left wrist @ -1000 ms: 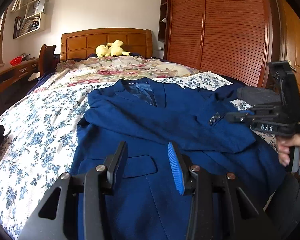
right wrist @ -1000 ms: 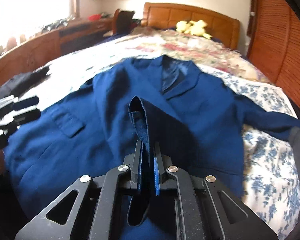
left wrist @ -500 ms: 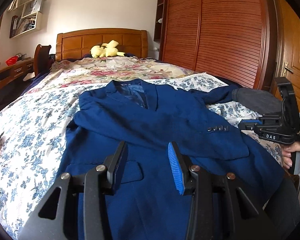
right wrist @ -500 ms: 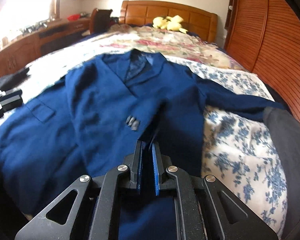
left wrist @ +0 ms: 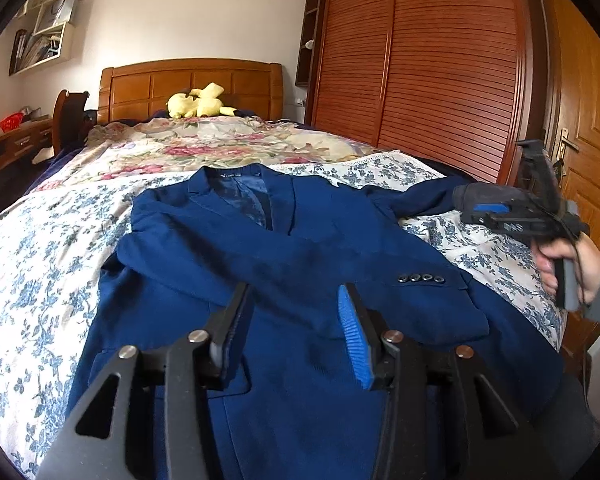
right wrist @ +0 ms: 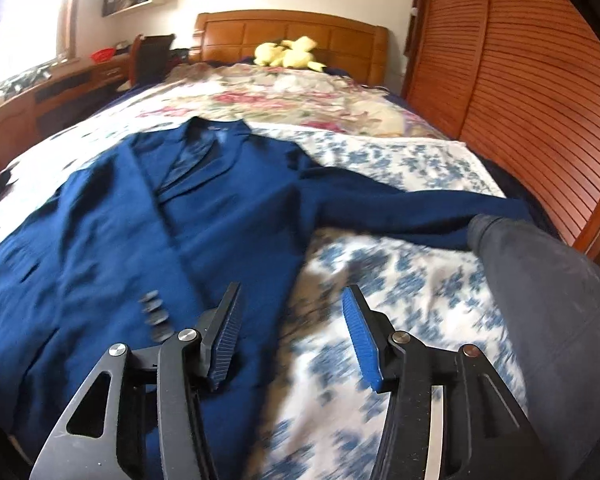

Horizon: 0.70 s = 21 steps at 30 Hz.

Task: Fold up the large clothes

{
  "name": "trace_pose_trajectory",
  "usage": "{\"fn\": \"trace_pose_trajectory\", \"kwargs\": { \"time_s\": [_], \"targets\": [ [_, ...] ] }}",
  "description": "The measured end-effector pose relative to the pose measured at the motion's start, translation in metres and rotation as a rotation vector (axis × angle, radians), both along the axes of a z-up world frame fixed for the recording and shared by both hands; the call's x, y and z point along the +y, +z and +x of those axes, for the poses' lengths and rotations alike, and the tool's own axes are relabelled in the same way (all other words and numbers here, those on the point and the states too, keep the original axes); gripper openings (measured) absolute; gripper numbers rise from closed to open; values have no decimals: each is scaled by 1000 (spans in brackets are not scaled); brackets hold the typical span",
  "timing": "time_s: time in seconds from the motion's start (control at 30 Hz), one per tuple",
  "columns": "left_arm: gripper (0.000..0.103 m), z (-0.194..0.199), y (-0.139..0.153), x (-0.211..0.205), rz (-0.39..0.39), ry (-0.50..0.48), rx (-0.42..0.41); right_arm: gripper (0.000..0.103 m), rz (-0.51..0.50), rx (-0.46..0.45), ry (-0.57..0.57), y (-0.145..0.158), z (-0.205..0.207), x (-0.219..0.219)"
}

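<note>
A dark blue blazer (left wrist: 300, 248) lies face up on the flowered bed sheet (left wrist: 40, 260), collar toward the headboard. One sleeve is folded across its chest, and the cuff buttons (left wrist: 420, 279) lie near the right edge. The other sleeve (right wrist: 420, 212) stretches out to the right. My left gripper (left wrist: 294, 320) hovers over the blazer's lower front, its jaws opening, with nothing between them. My right gripper (right wrist: 290, 320) hangs over the blazer's right edge and the sheet, its jaws also opening and empty; the cuff buttons (right wrist: 154, 312) lie just to its left. In the left wrist view a hand holds the right gripper (left wrist: 500, 216) at the right.
A dark grey garment (right wrist: 540, 280) lies at the bed's right edge. A yellow plush toy (left wrist: 198, 104) sits by the wooden headboard (left wrist: 188, 80). A slatted wardrobe (left wrist: 420, 60) stands along the right side, and a wooden desk (right wrist: 40, 96) along the left.
My right gripper carried the sleeve cuff across the blazer, let it go and moved off to the right, its jaws now apart. The left gripper's jaws stand a little wider.
</note>
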<state>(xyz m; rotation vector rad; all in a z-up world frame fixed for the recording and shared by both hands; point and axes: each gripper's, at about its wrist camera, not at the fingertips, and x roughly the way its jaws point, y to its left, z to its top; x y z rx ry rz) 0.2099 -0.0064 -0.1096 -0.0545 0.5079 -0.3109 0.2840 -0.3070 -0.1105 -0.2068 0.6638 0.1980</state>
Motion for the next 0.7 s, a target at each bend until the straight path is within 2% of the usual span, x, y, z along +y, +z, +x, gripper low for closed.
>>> {"fn": "trace_pose_trajectory", "kwargs": {
  "time_s": [0.03, 0.3, 0.57, 0.7],
  "targets": [
    [57, -1, 1, 0, 0, -1, -5, 53, -1, 1, -10, 0, 9, -5],
    [58, 5, -2, 5, 19, 47, -9, 57, -6, 40, -91, -16, 86, -36],
    [58, 14, -12, 8, 11, 43, 35, 60, 20, 107, -178, -37, 155, -57],
    [58, 15, -13, 6, 14, 34, 39, 62, -44, 117, -190, -49, 176, -56]
  ]
}}
